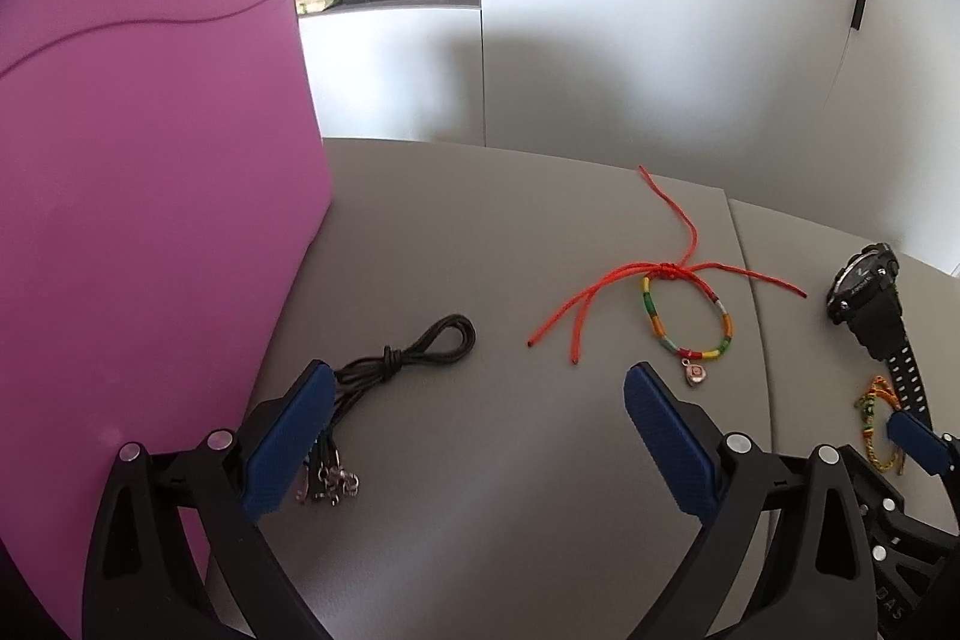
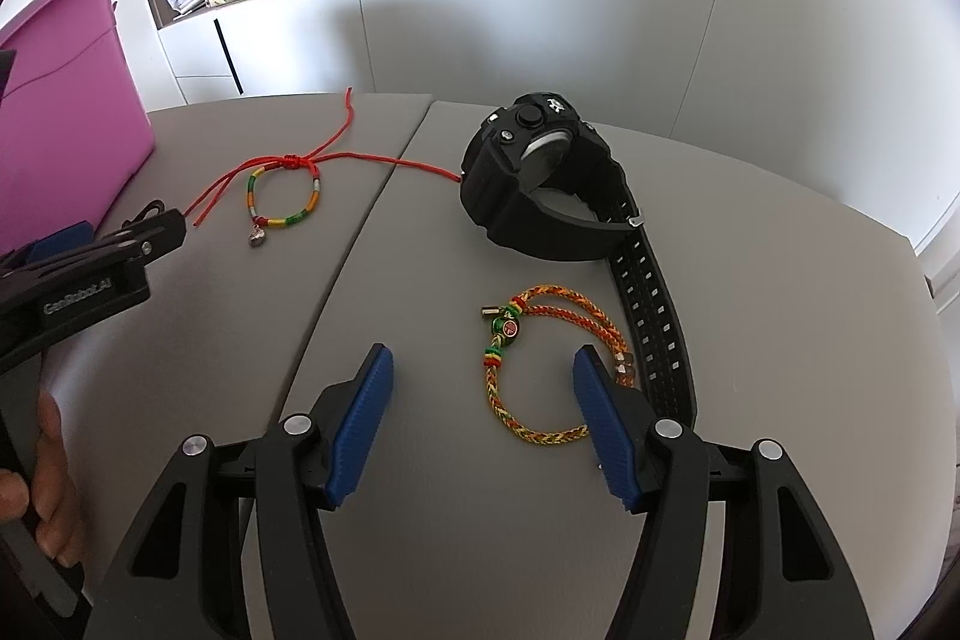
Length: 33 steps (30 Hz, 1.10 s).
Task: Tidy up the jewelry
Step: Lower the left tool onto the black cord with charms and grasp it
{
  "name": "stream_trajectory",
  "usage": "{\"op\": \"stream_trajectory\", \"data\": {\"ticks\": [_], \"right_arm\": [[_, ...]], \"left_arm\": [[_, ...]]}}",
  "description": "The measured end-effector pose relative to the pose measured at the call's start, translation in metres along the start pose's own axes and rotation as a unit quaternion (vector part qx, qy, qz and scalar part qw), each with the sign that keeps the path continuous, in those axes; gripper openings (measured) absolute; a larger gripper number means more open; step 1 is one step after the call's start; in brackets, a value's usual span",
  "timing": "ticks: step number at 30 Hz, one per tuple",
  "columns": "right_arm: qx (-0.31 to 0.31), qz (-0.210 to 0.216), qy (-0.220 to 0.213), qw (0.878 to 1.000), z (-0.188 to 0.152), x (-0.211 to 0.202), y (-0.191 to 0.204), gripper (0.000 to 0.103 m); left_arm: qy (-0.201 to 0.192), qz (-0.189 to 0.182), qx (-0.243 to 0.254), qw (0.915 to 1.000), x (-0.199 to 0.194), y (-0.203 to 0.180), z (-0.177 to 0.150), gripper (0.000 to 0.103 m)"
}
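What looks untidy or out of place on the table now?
Nothing is damaged or spilled. The jewelry just lies loose: the red string bracelet has its ends splayed across the table seam, and the black watch rests on its side, strap trailing.

Pink bin, seemingly black watch
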State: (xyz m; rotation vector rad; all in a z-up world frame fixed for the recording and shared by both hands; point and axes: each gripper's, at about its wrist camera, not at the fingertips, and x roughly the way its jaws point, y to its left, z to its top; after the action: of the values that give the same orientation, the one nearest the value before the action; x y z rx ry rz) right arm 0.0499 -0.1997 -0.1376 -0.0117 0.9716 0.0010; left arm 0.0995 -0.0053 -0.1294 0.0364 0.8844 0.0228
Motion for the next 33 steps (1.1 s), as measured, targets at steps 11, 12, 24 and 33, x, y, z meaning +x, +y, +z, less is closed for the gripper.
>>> {"op": "stream_trajectory", "data": {"ticks": [11, 12, 24, 33], "right_arm": [[0.002, 0.004, 0.0, 1.0, -0.001, 0.0, 0.0, 0.061], [0.002, 0.004, 0.0, 1.0, -0.001, 0.0, -0.001, 0.061], [0.003, 0.005, -0.001, 1.0, -0.004, 0.0, -0.002, 0.06], [-0.006, 0.002, 0.003, 1.0, -0.002, -0.002, 0.004, 0.005]], "left_arm": [[0.029, 0.045, 0.009, 0.9985, 0.014, -0.006, 0.003, 0.096], [0.027, 0.044, 0.005, 0.9986, 0.012, -0.004, 0.003, 0.096], [0.072, 0.008, -0.05, 0.9961, 0.013, 0.011, 0.003, 0.087], [0.083, 0.012, -0.045, 0.9955, 0.011, 0.005, 0.013, 0.008]]}}
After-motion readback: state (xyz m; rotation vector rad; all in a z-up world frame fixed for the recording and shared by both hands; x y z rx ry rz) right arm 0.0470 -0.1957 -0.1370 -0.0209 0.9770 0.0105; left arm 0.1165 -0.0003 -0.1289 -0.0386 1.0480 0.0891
